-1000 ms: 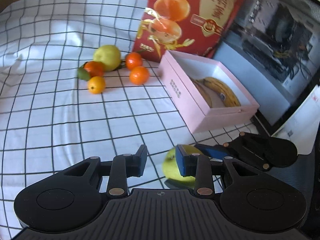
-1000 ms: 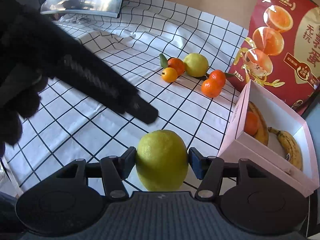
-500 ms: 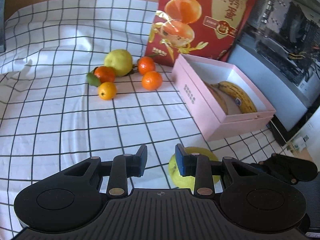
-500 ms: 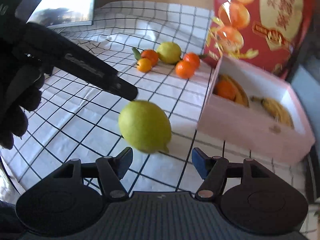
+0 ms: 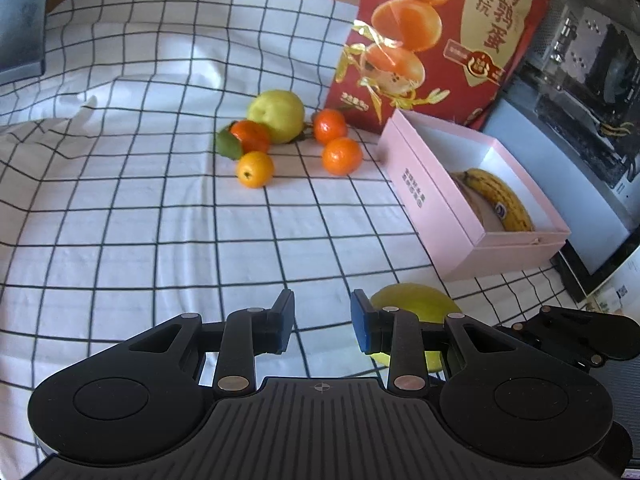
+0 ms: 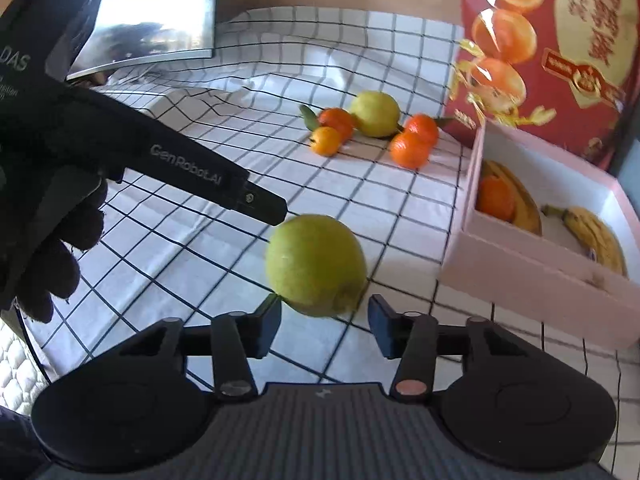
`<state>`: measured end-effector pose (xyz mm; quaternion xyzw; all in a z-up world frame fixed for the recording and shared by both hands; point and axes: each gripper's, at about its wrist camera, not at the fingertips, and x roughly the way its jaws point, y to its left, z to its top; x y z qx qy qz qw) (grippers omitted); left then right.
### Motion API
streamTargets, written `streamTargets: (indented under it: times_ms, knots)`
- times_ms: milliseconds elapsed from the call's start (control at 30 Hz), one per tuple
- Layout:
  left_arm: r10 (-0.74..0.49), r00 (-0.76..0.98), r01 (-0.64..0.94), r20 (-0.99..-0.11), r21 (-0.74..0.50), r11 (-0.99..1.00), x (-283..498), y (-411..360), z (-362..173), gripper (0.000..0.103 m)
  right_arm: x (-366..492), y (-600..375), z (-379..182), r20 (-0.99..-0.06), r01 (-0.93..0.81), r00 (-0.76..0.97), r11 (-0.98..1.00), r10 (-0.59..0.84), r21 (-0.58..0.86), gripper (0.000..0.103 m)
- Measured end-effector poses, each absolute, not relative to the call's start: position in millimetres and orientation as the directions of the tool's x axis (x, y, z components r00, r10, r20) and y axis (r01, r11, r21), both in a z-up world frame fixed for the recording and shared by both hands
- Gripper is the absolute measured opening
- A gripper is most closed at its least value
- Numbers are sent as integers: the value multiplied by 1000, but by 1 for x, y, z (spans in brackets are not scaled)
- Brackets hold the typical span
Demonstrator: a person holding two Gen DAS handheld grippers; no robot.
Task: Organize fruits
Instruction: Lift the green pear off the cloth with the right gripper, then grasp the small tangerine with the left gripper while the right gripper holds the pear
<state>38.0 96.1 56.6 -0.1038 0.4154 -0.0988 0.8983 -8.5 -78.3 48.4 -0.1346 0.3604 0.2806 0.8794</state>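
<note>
- seen from my right wrist camera, the gloved hand (image 6: 44,240) grips the left gripper (image 5: 322,322) at the far left, its dark tip reaching toward the green lemon (image 6: 316,266).
- my left gripper's jaws stand apart with nothing between them, above the checked cloth (image 5: 140,220).
- that green lemon lies on the cloth just ahead of my right gripper (image 6: 324,326), whose fingers are released and spread to either side of it, touching nothing.
- further back, a yellow pear (image 6: 375,114) sits in a cluster with four small oranges (image 6: 409,149).
- at right, the pink box (image 6: 520,268) holds bananas (image 6: 596,236) and one orange (image 6: 494,200), in front of a red bag (image 6: 560,52).
</note>
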Motion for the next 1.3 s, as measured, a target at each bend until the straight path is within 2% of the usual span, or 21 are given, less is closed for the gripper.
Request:
streamTargets:
  times_ms: [333, 800, 967, 1100, 1300]
  knots:
    - [-264, 644, 101, -718, -262, 960, 39, 99, 61, 34, -5, -57, 62, -662, -627, 622, 772, 418, -102, 45]
    - [-251, 650, 69, -717, -273, 959, 42, 115, 61, 35, 7, -35, 68, -635, -648, 629, 754, 448, -109, 46]
    - [-252, 648, 59, -719, -283, 957, 43, 122, 59, 35, 6, -25, 67, -632, -653, 635, 746, 444, -133, 49]
    - [-253, 649, 58, -718, -285, 957, 43, 124, 59, 35, 14, -22, 59, -665, -642, 617, 757, 421, -116, 58]
    - [-239, 646, 48, -725, -274, 961, 40, 130, 59, 35, 28, -23, 49, -696, -624, 580, 780, 422, -47, 59]
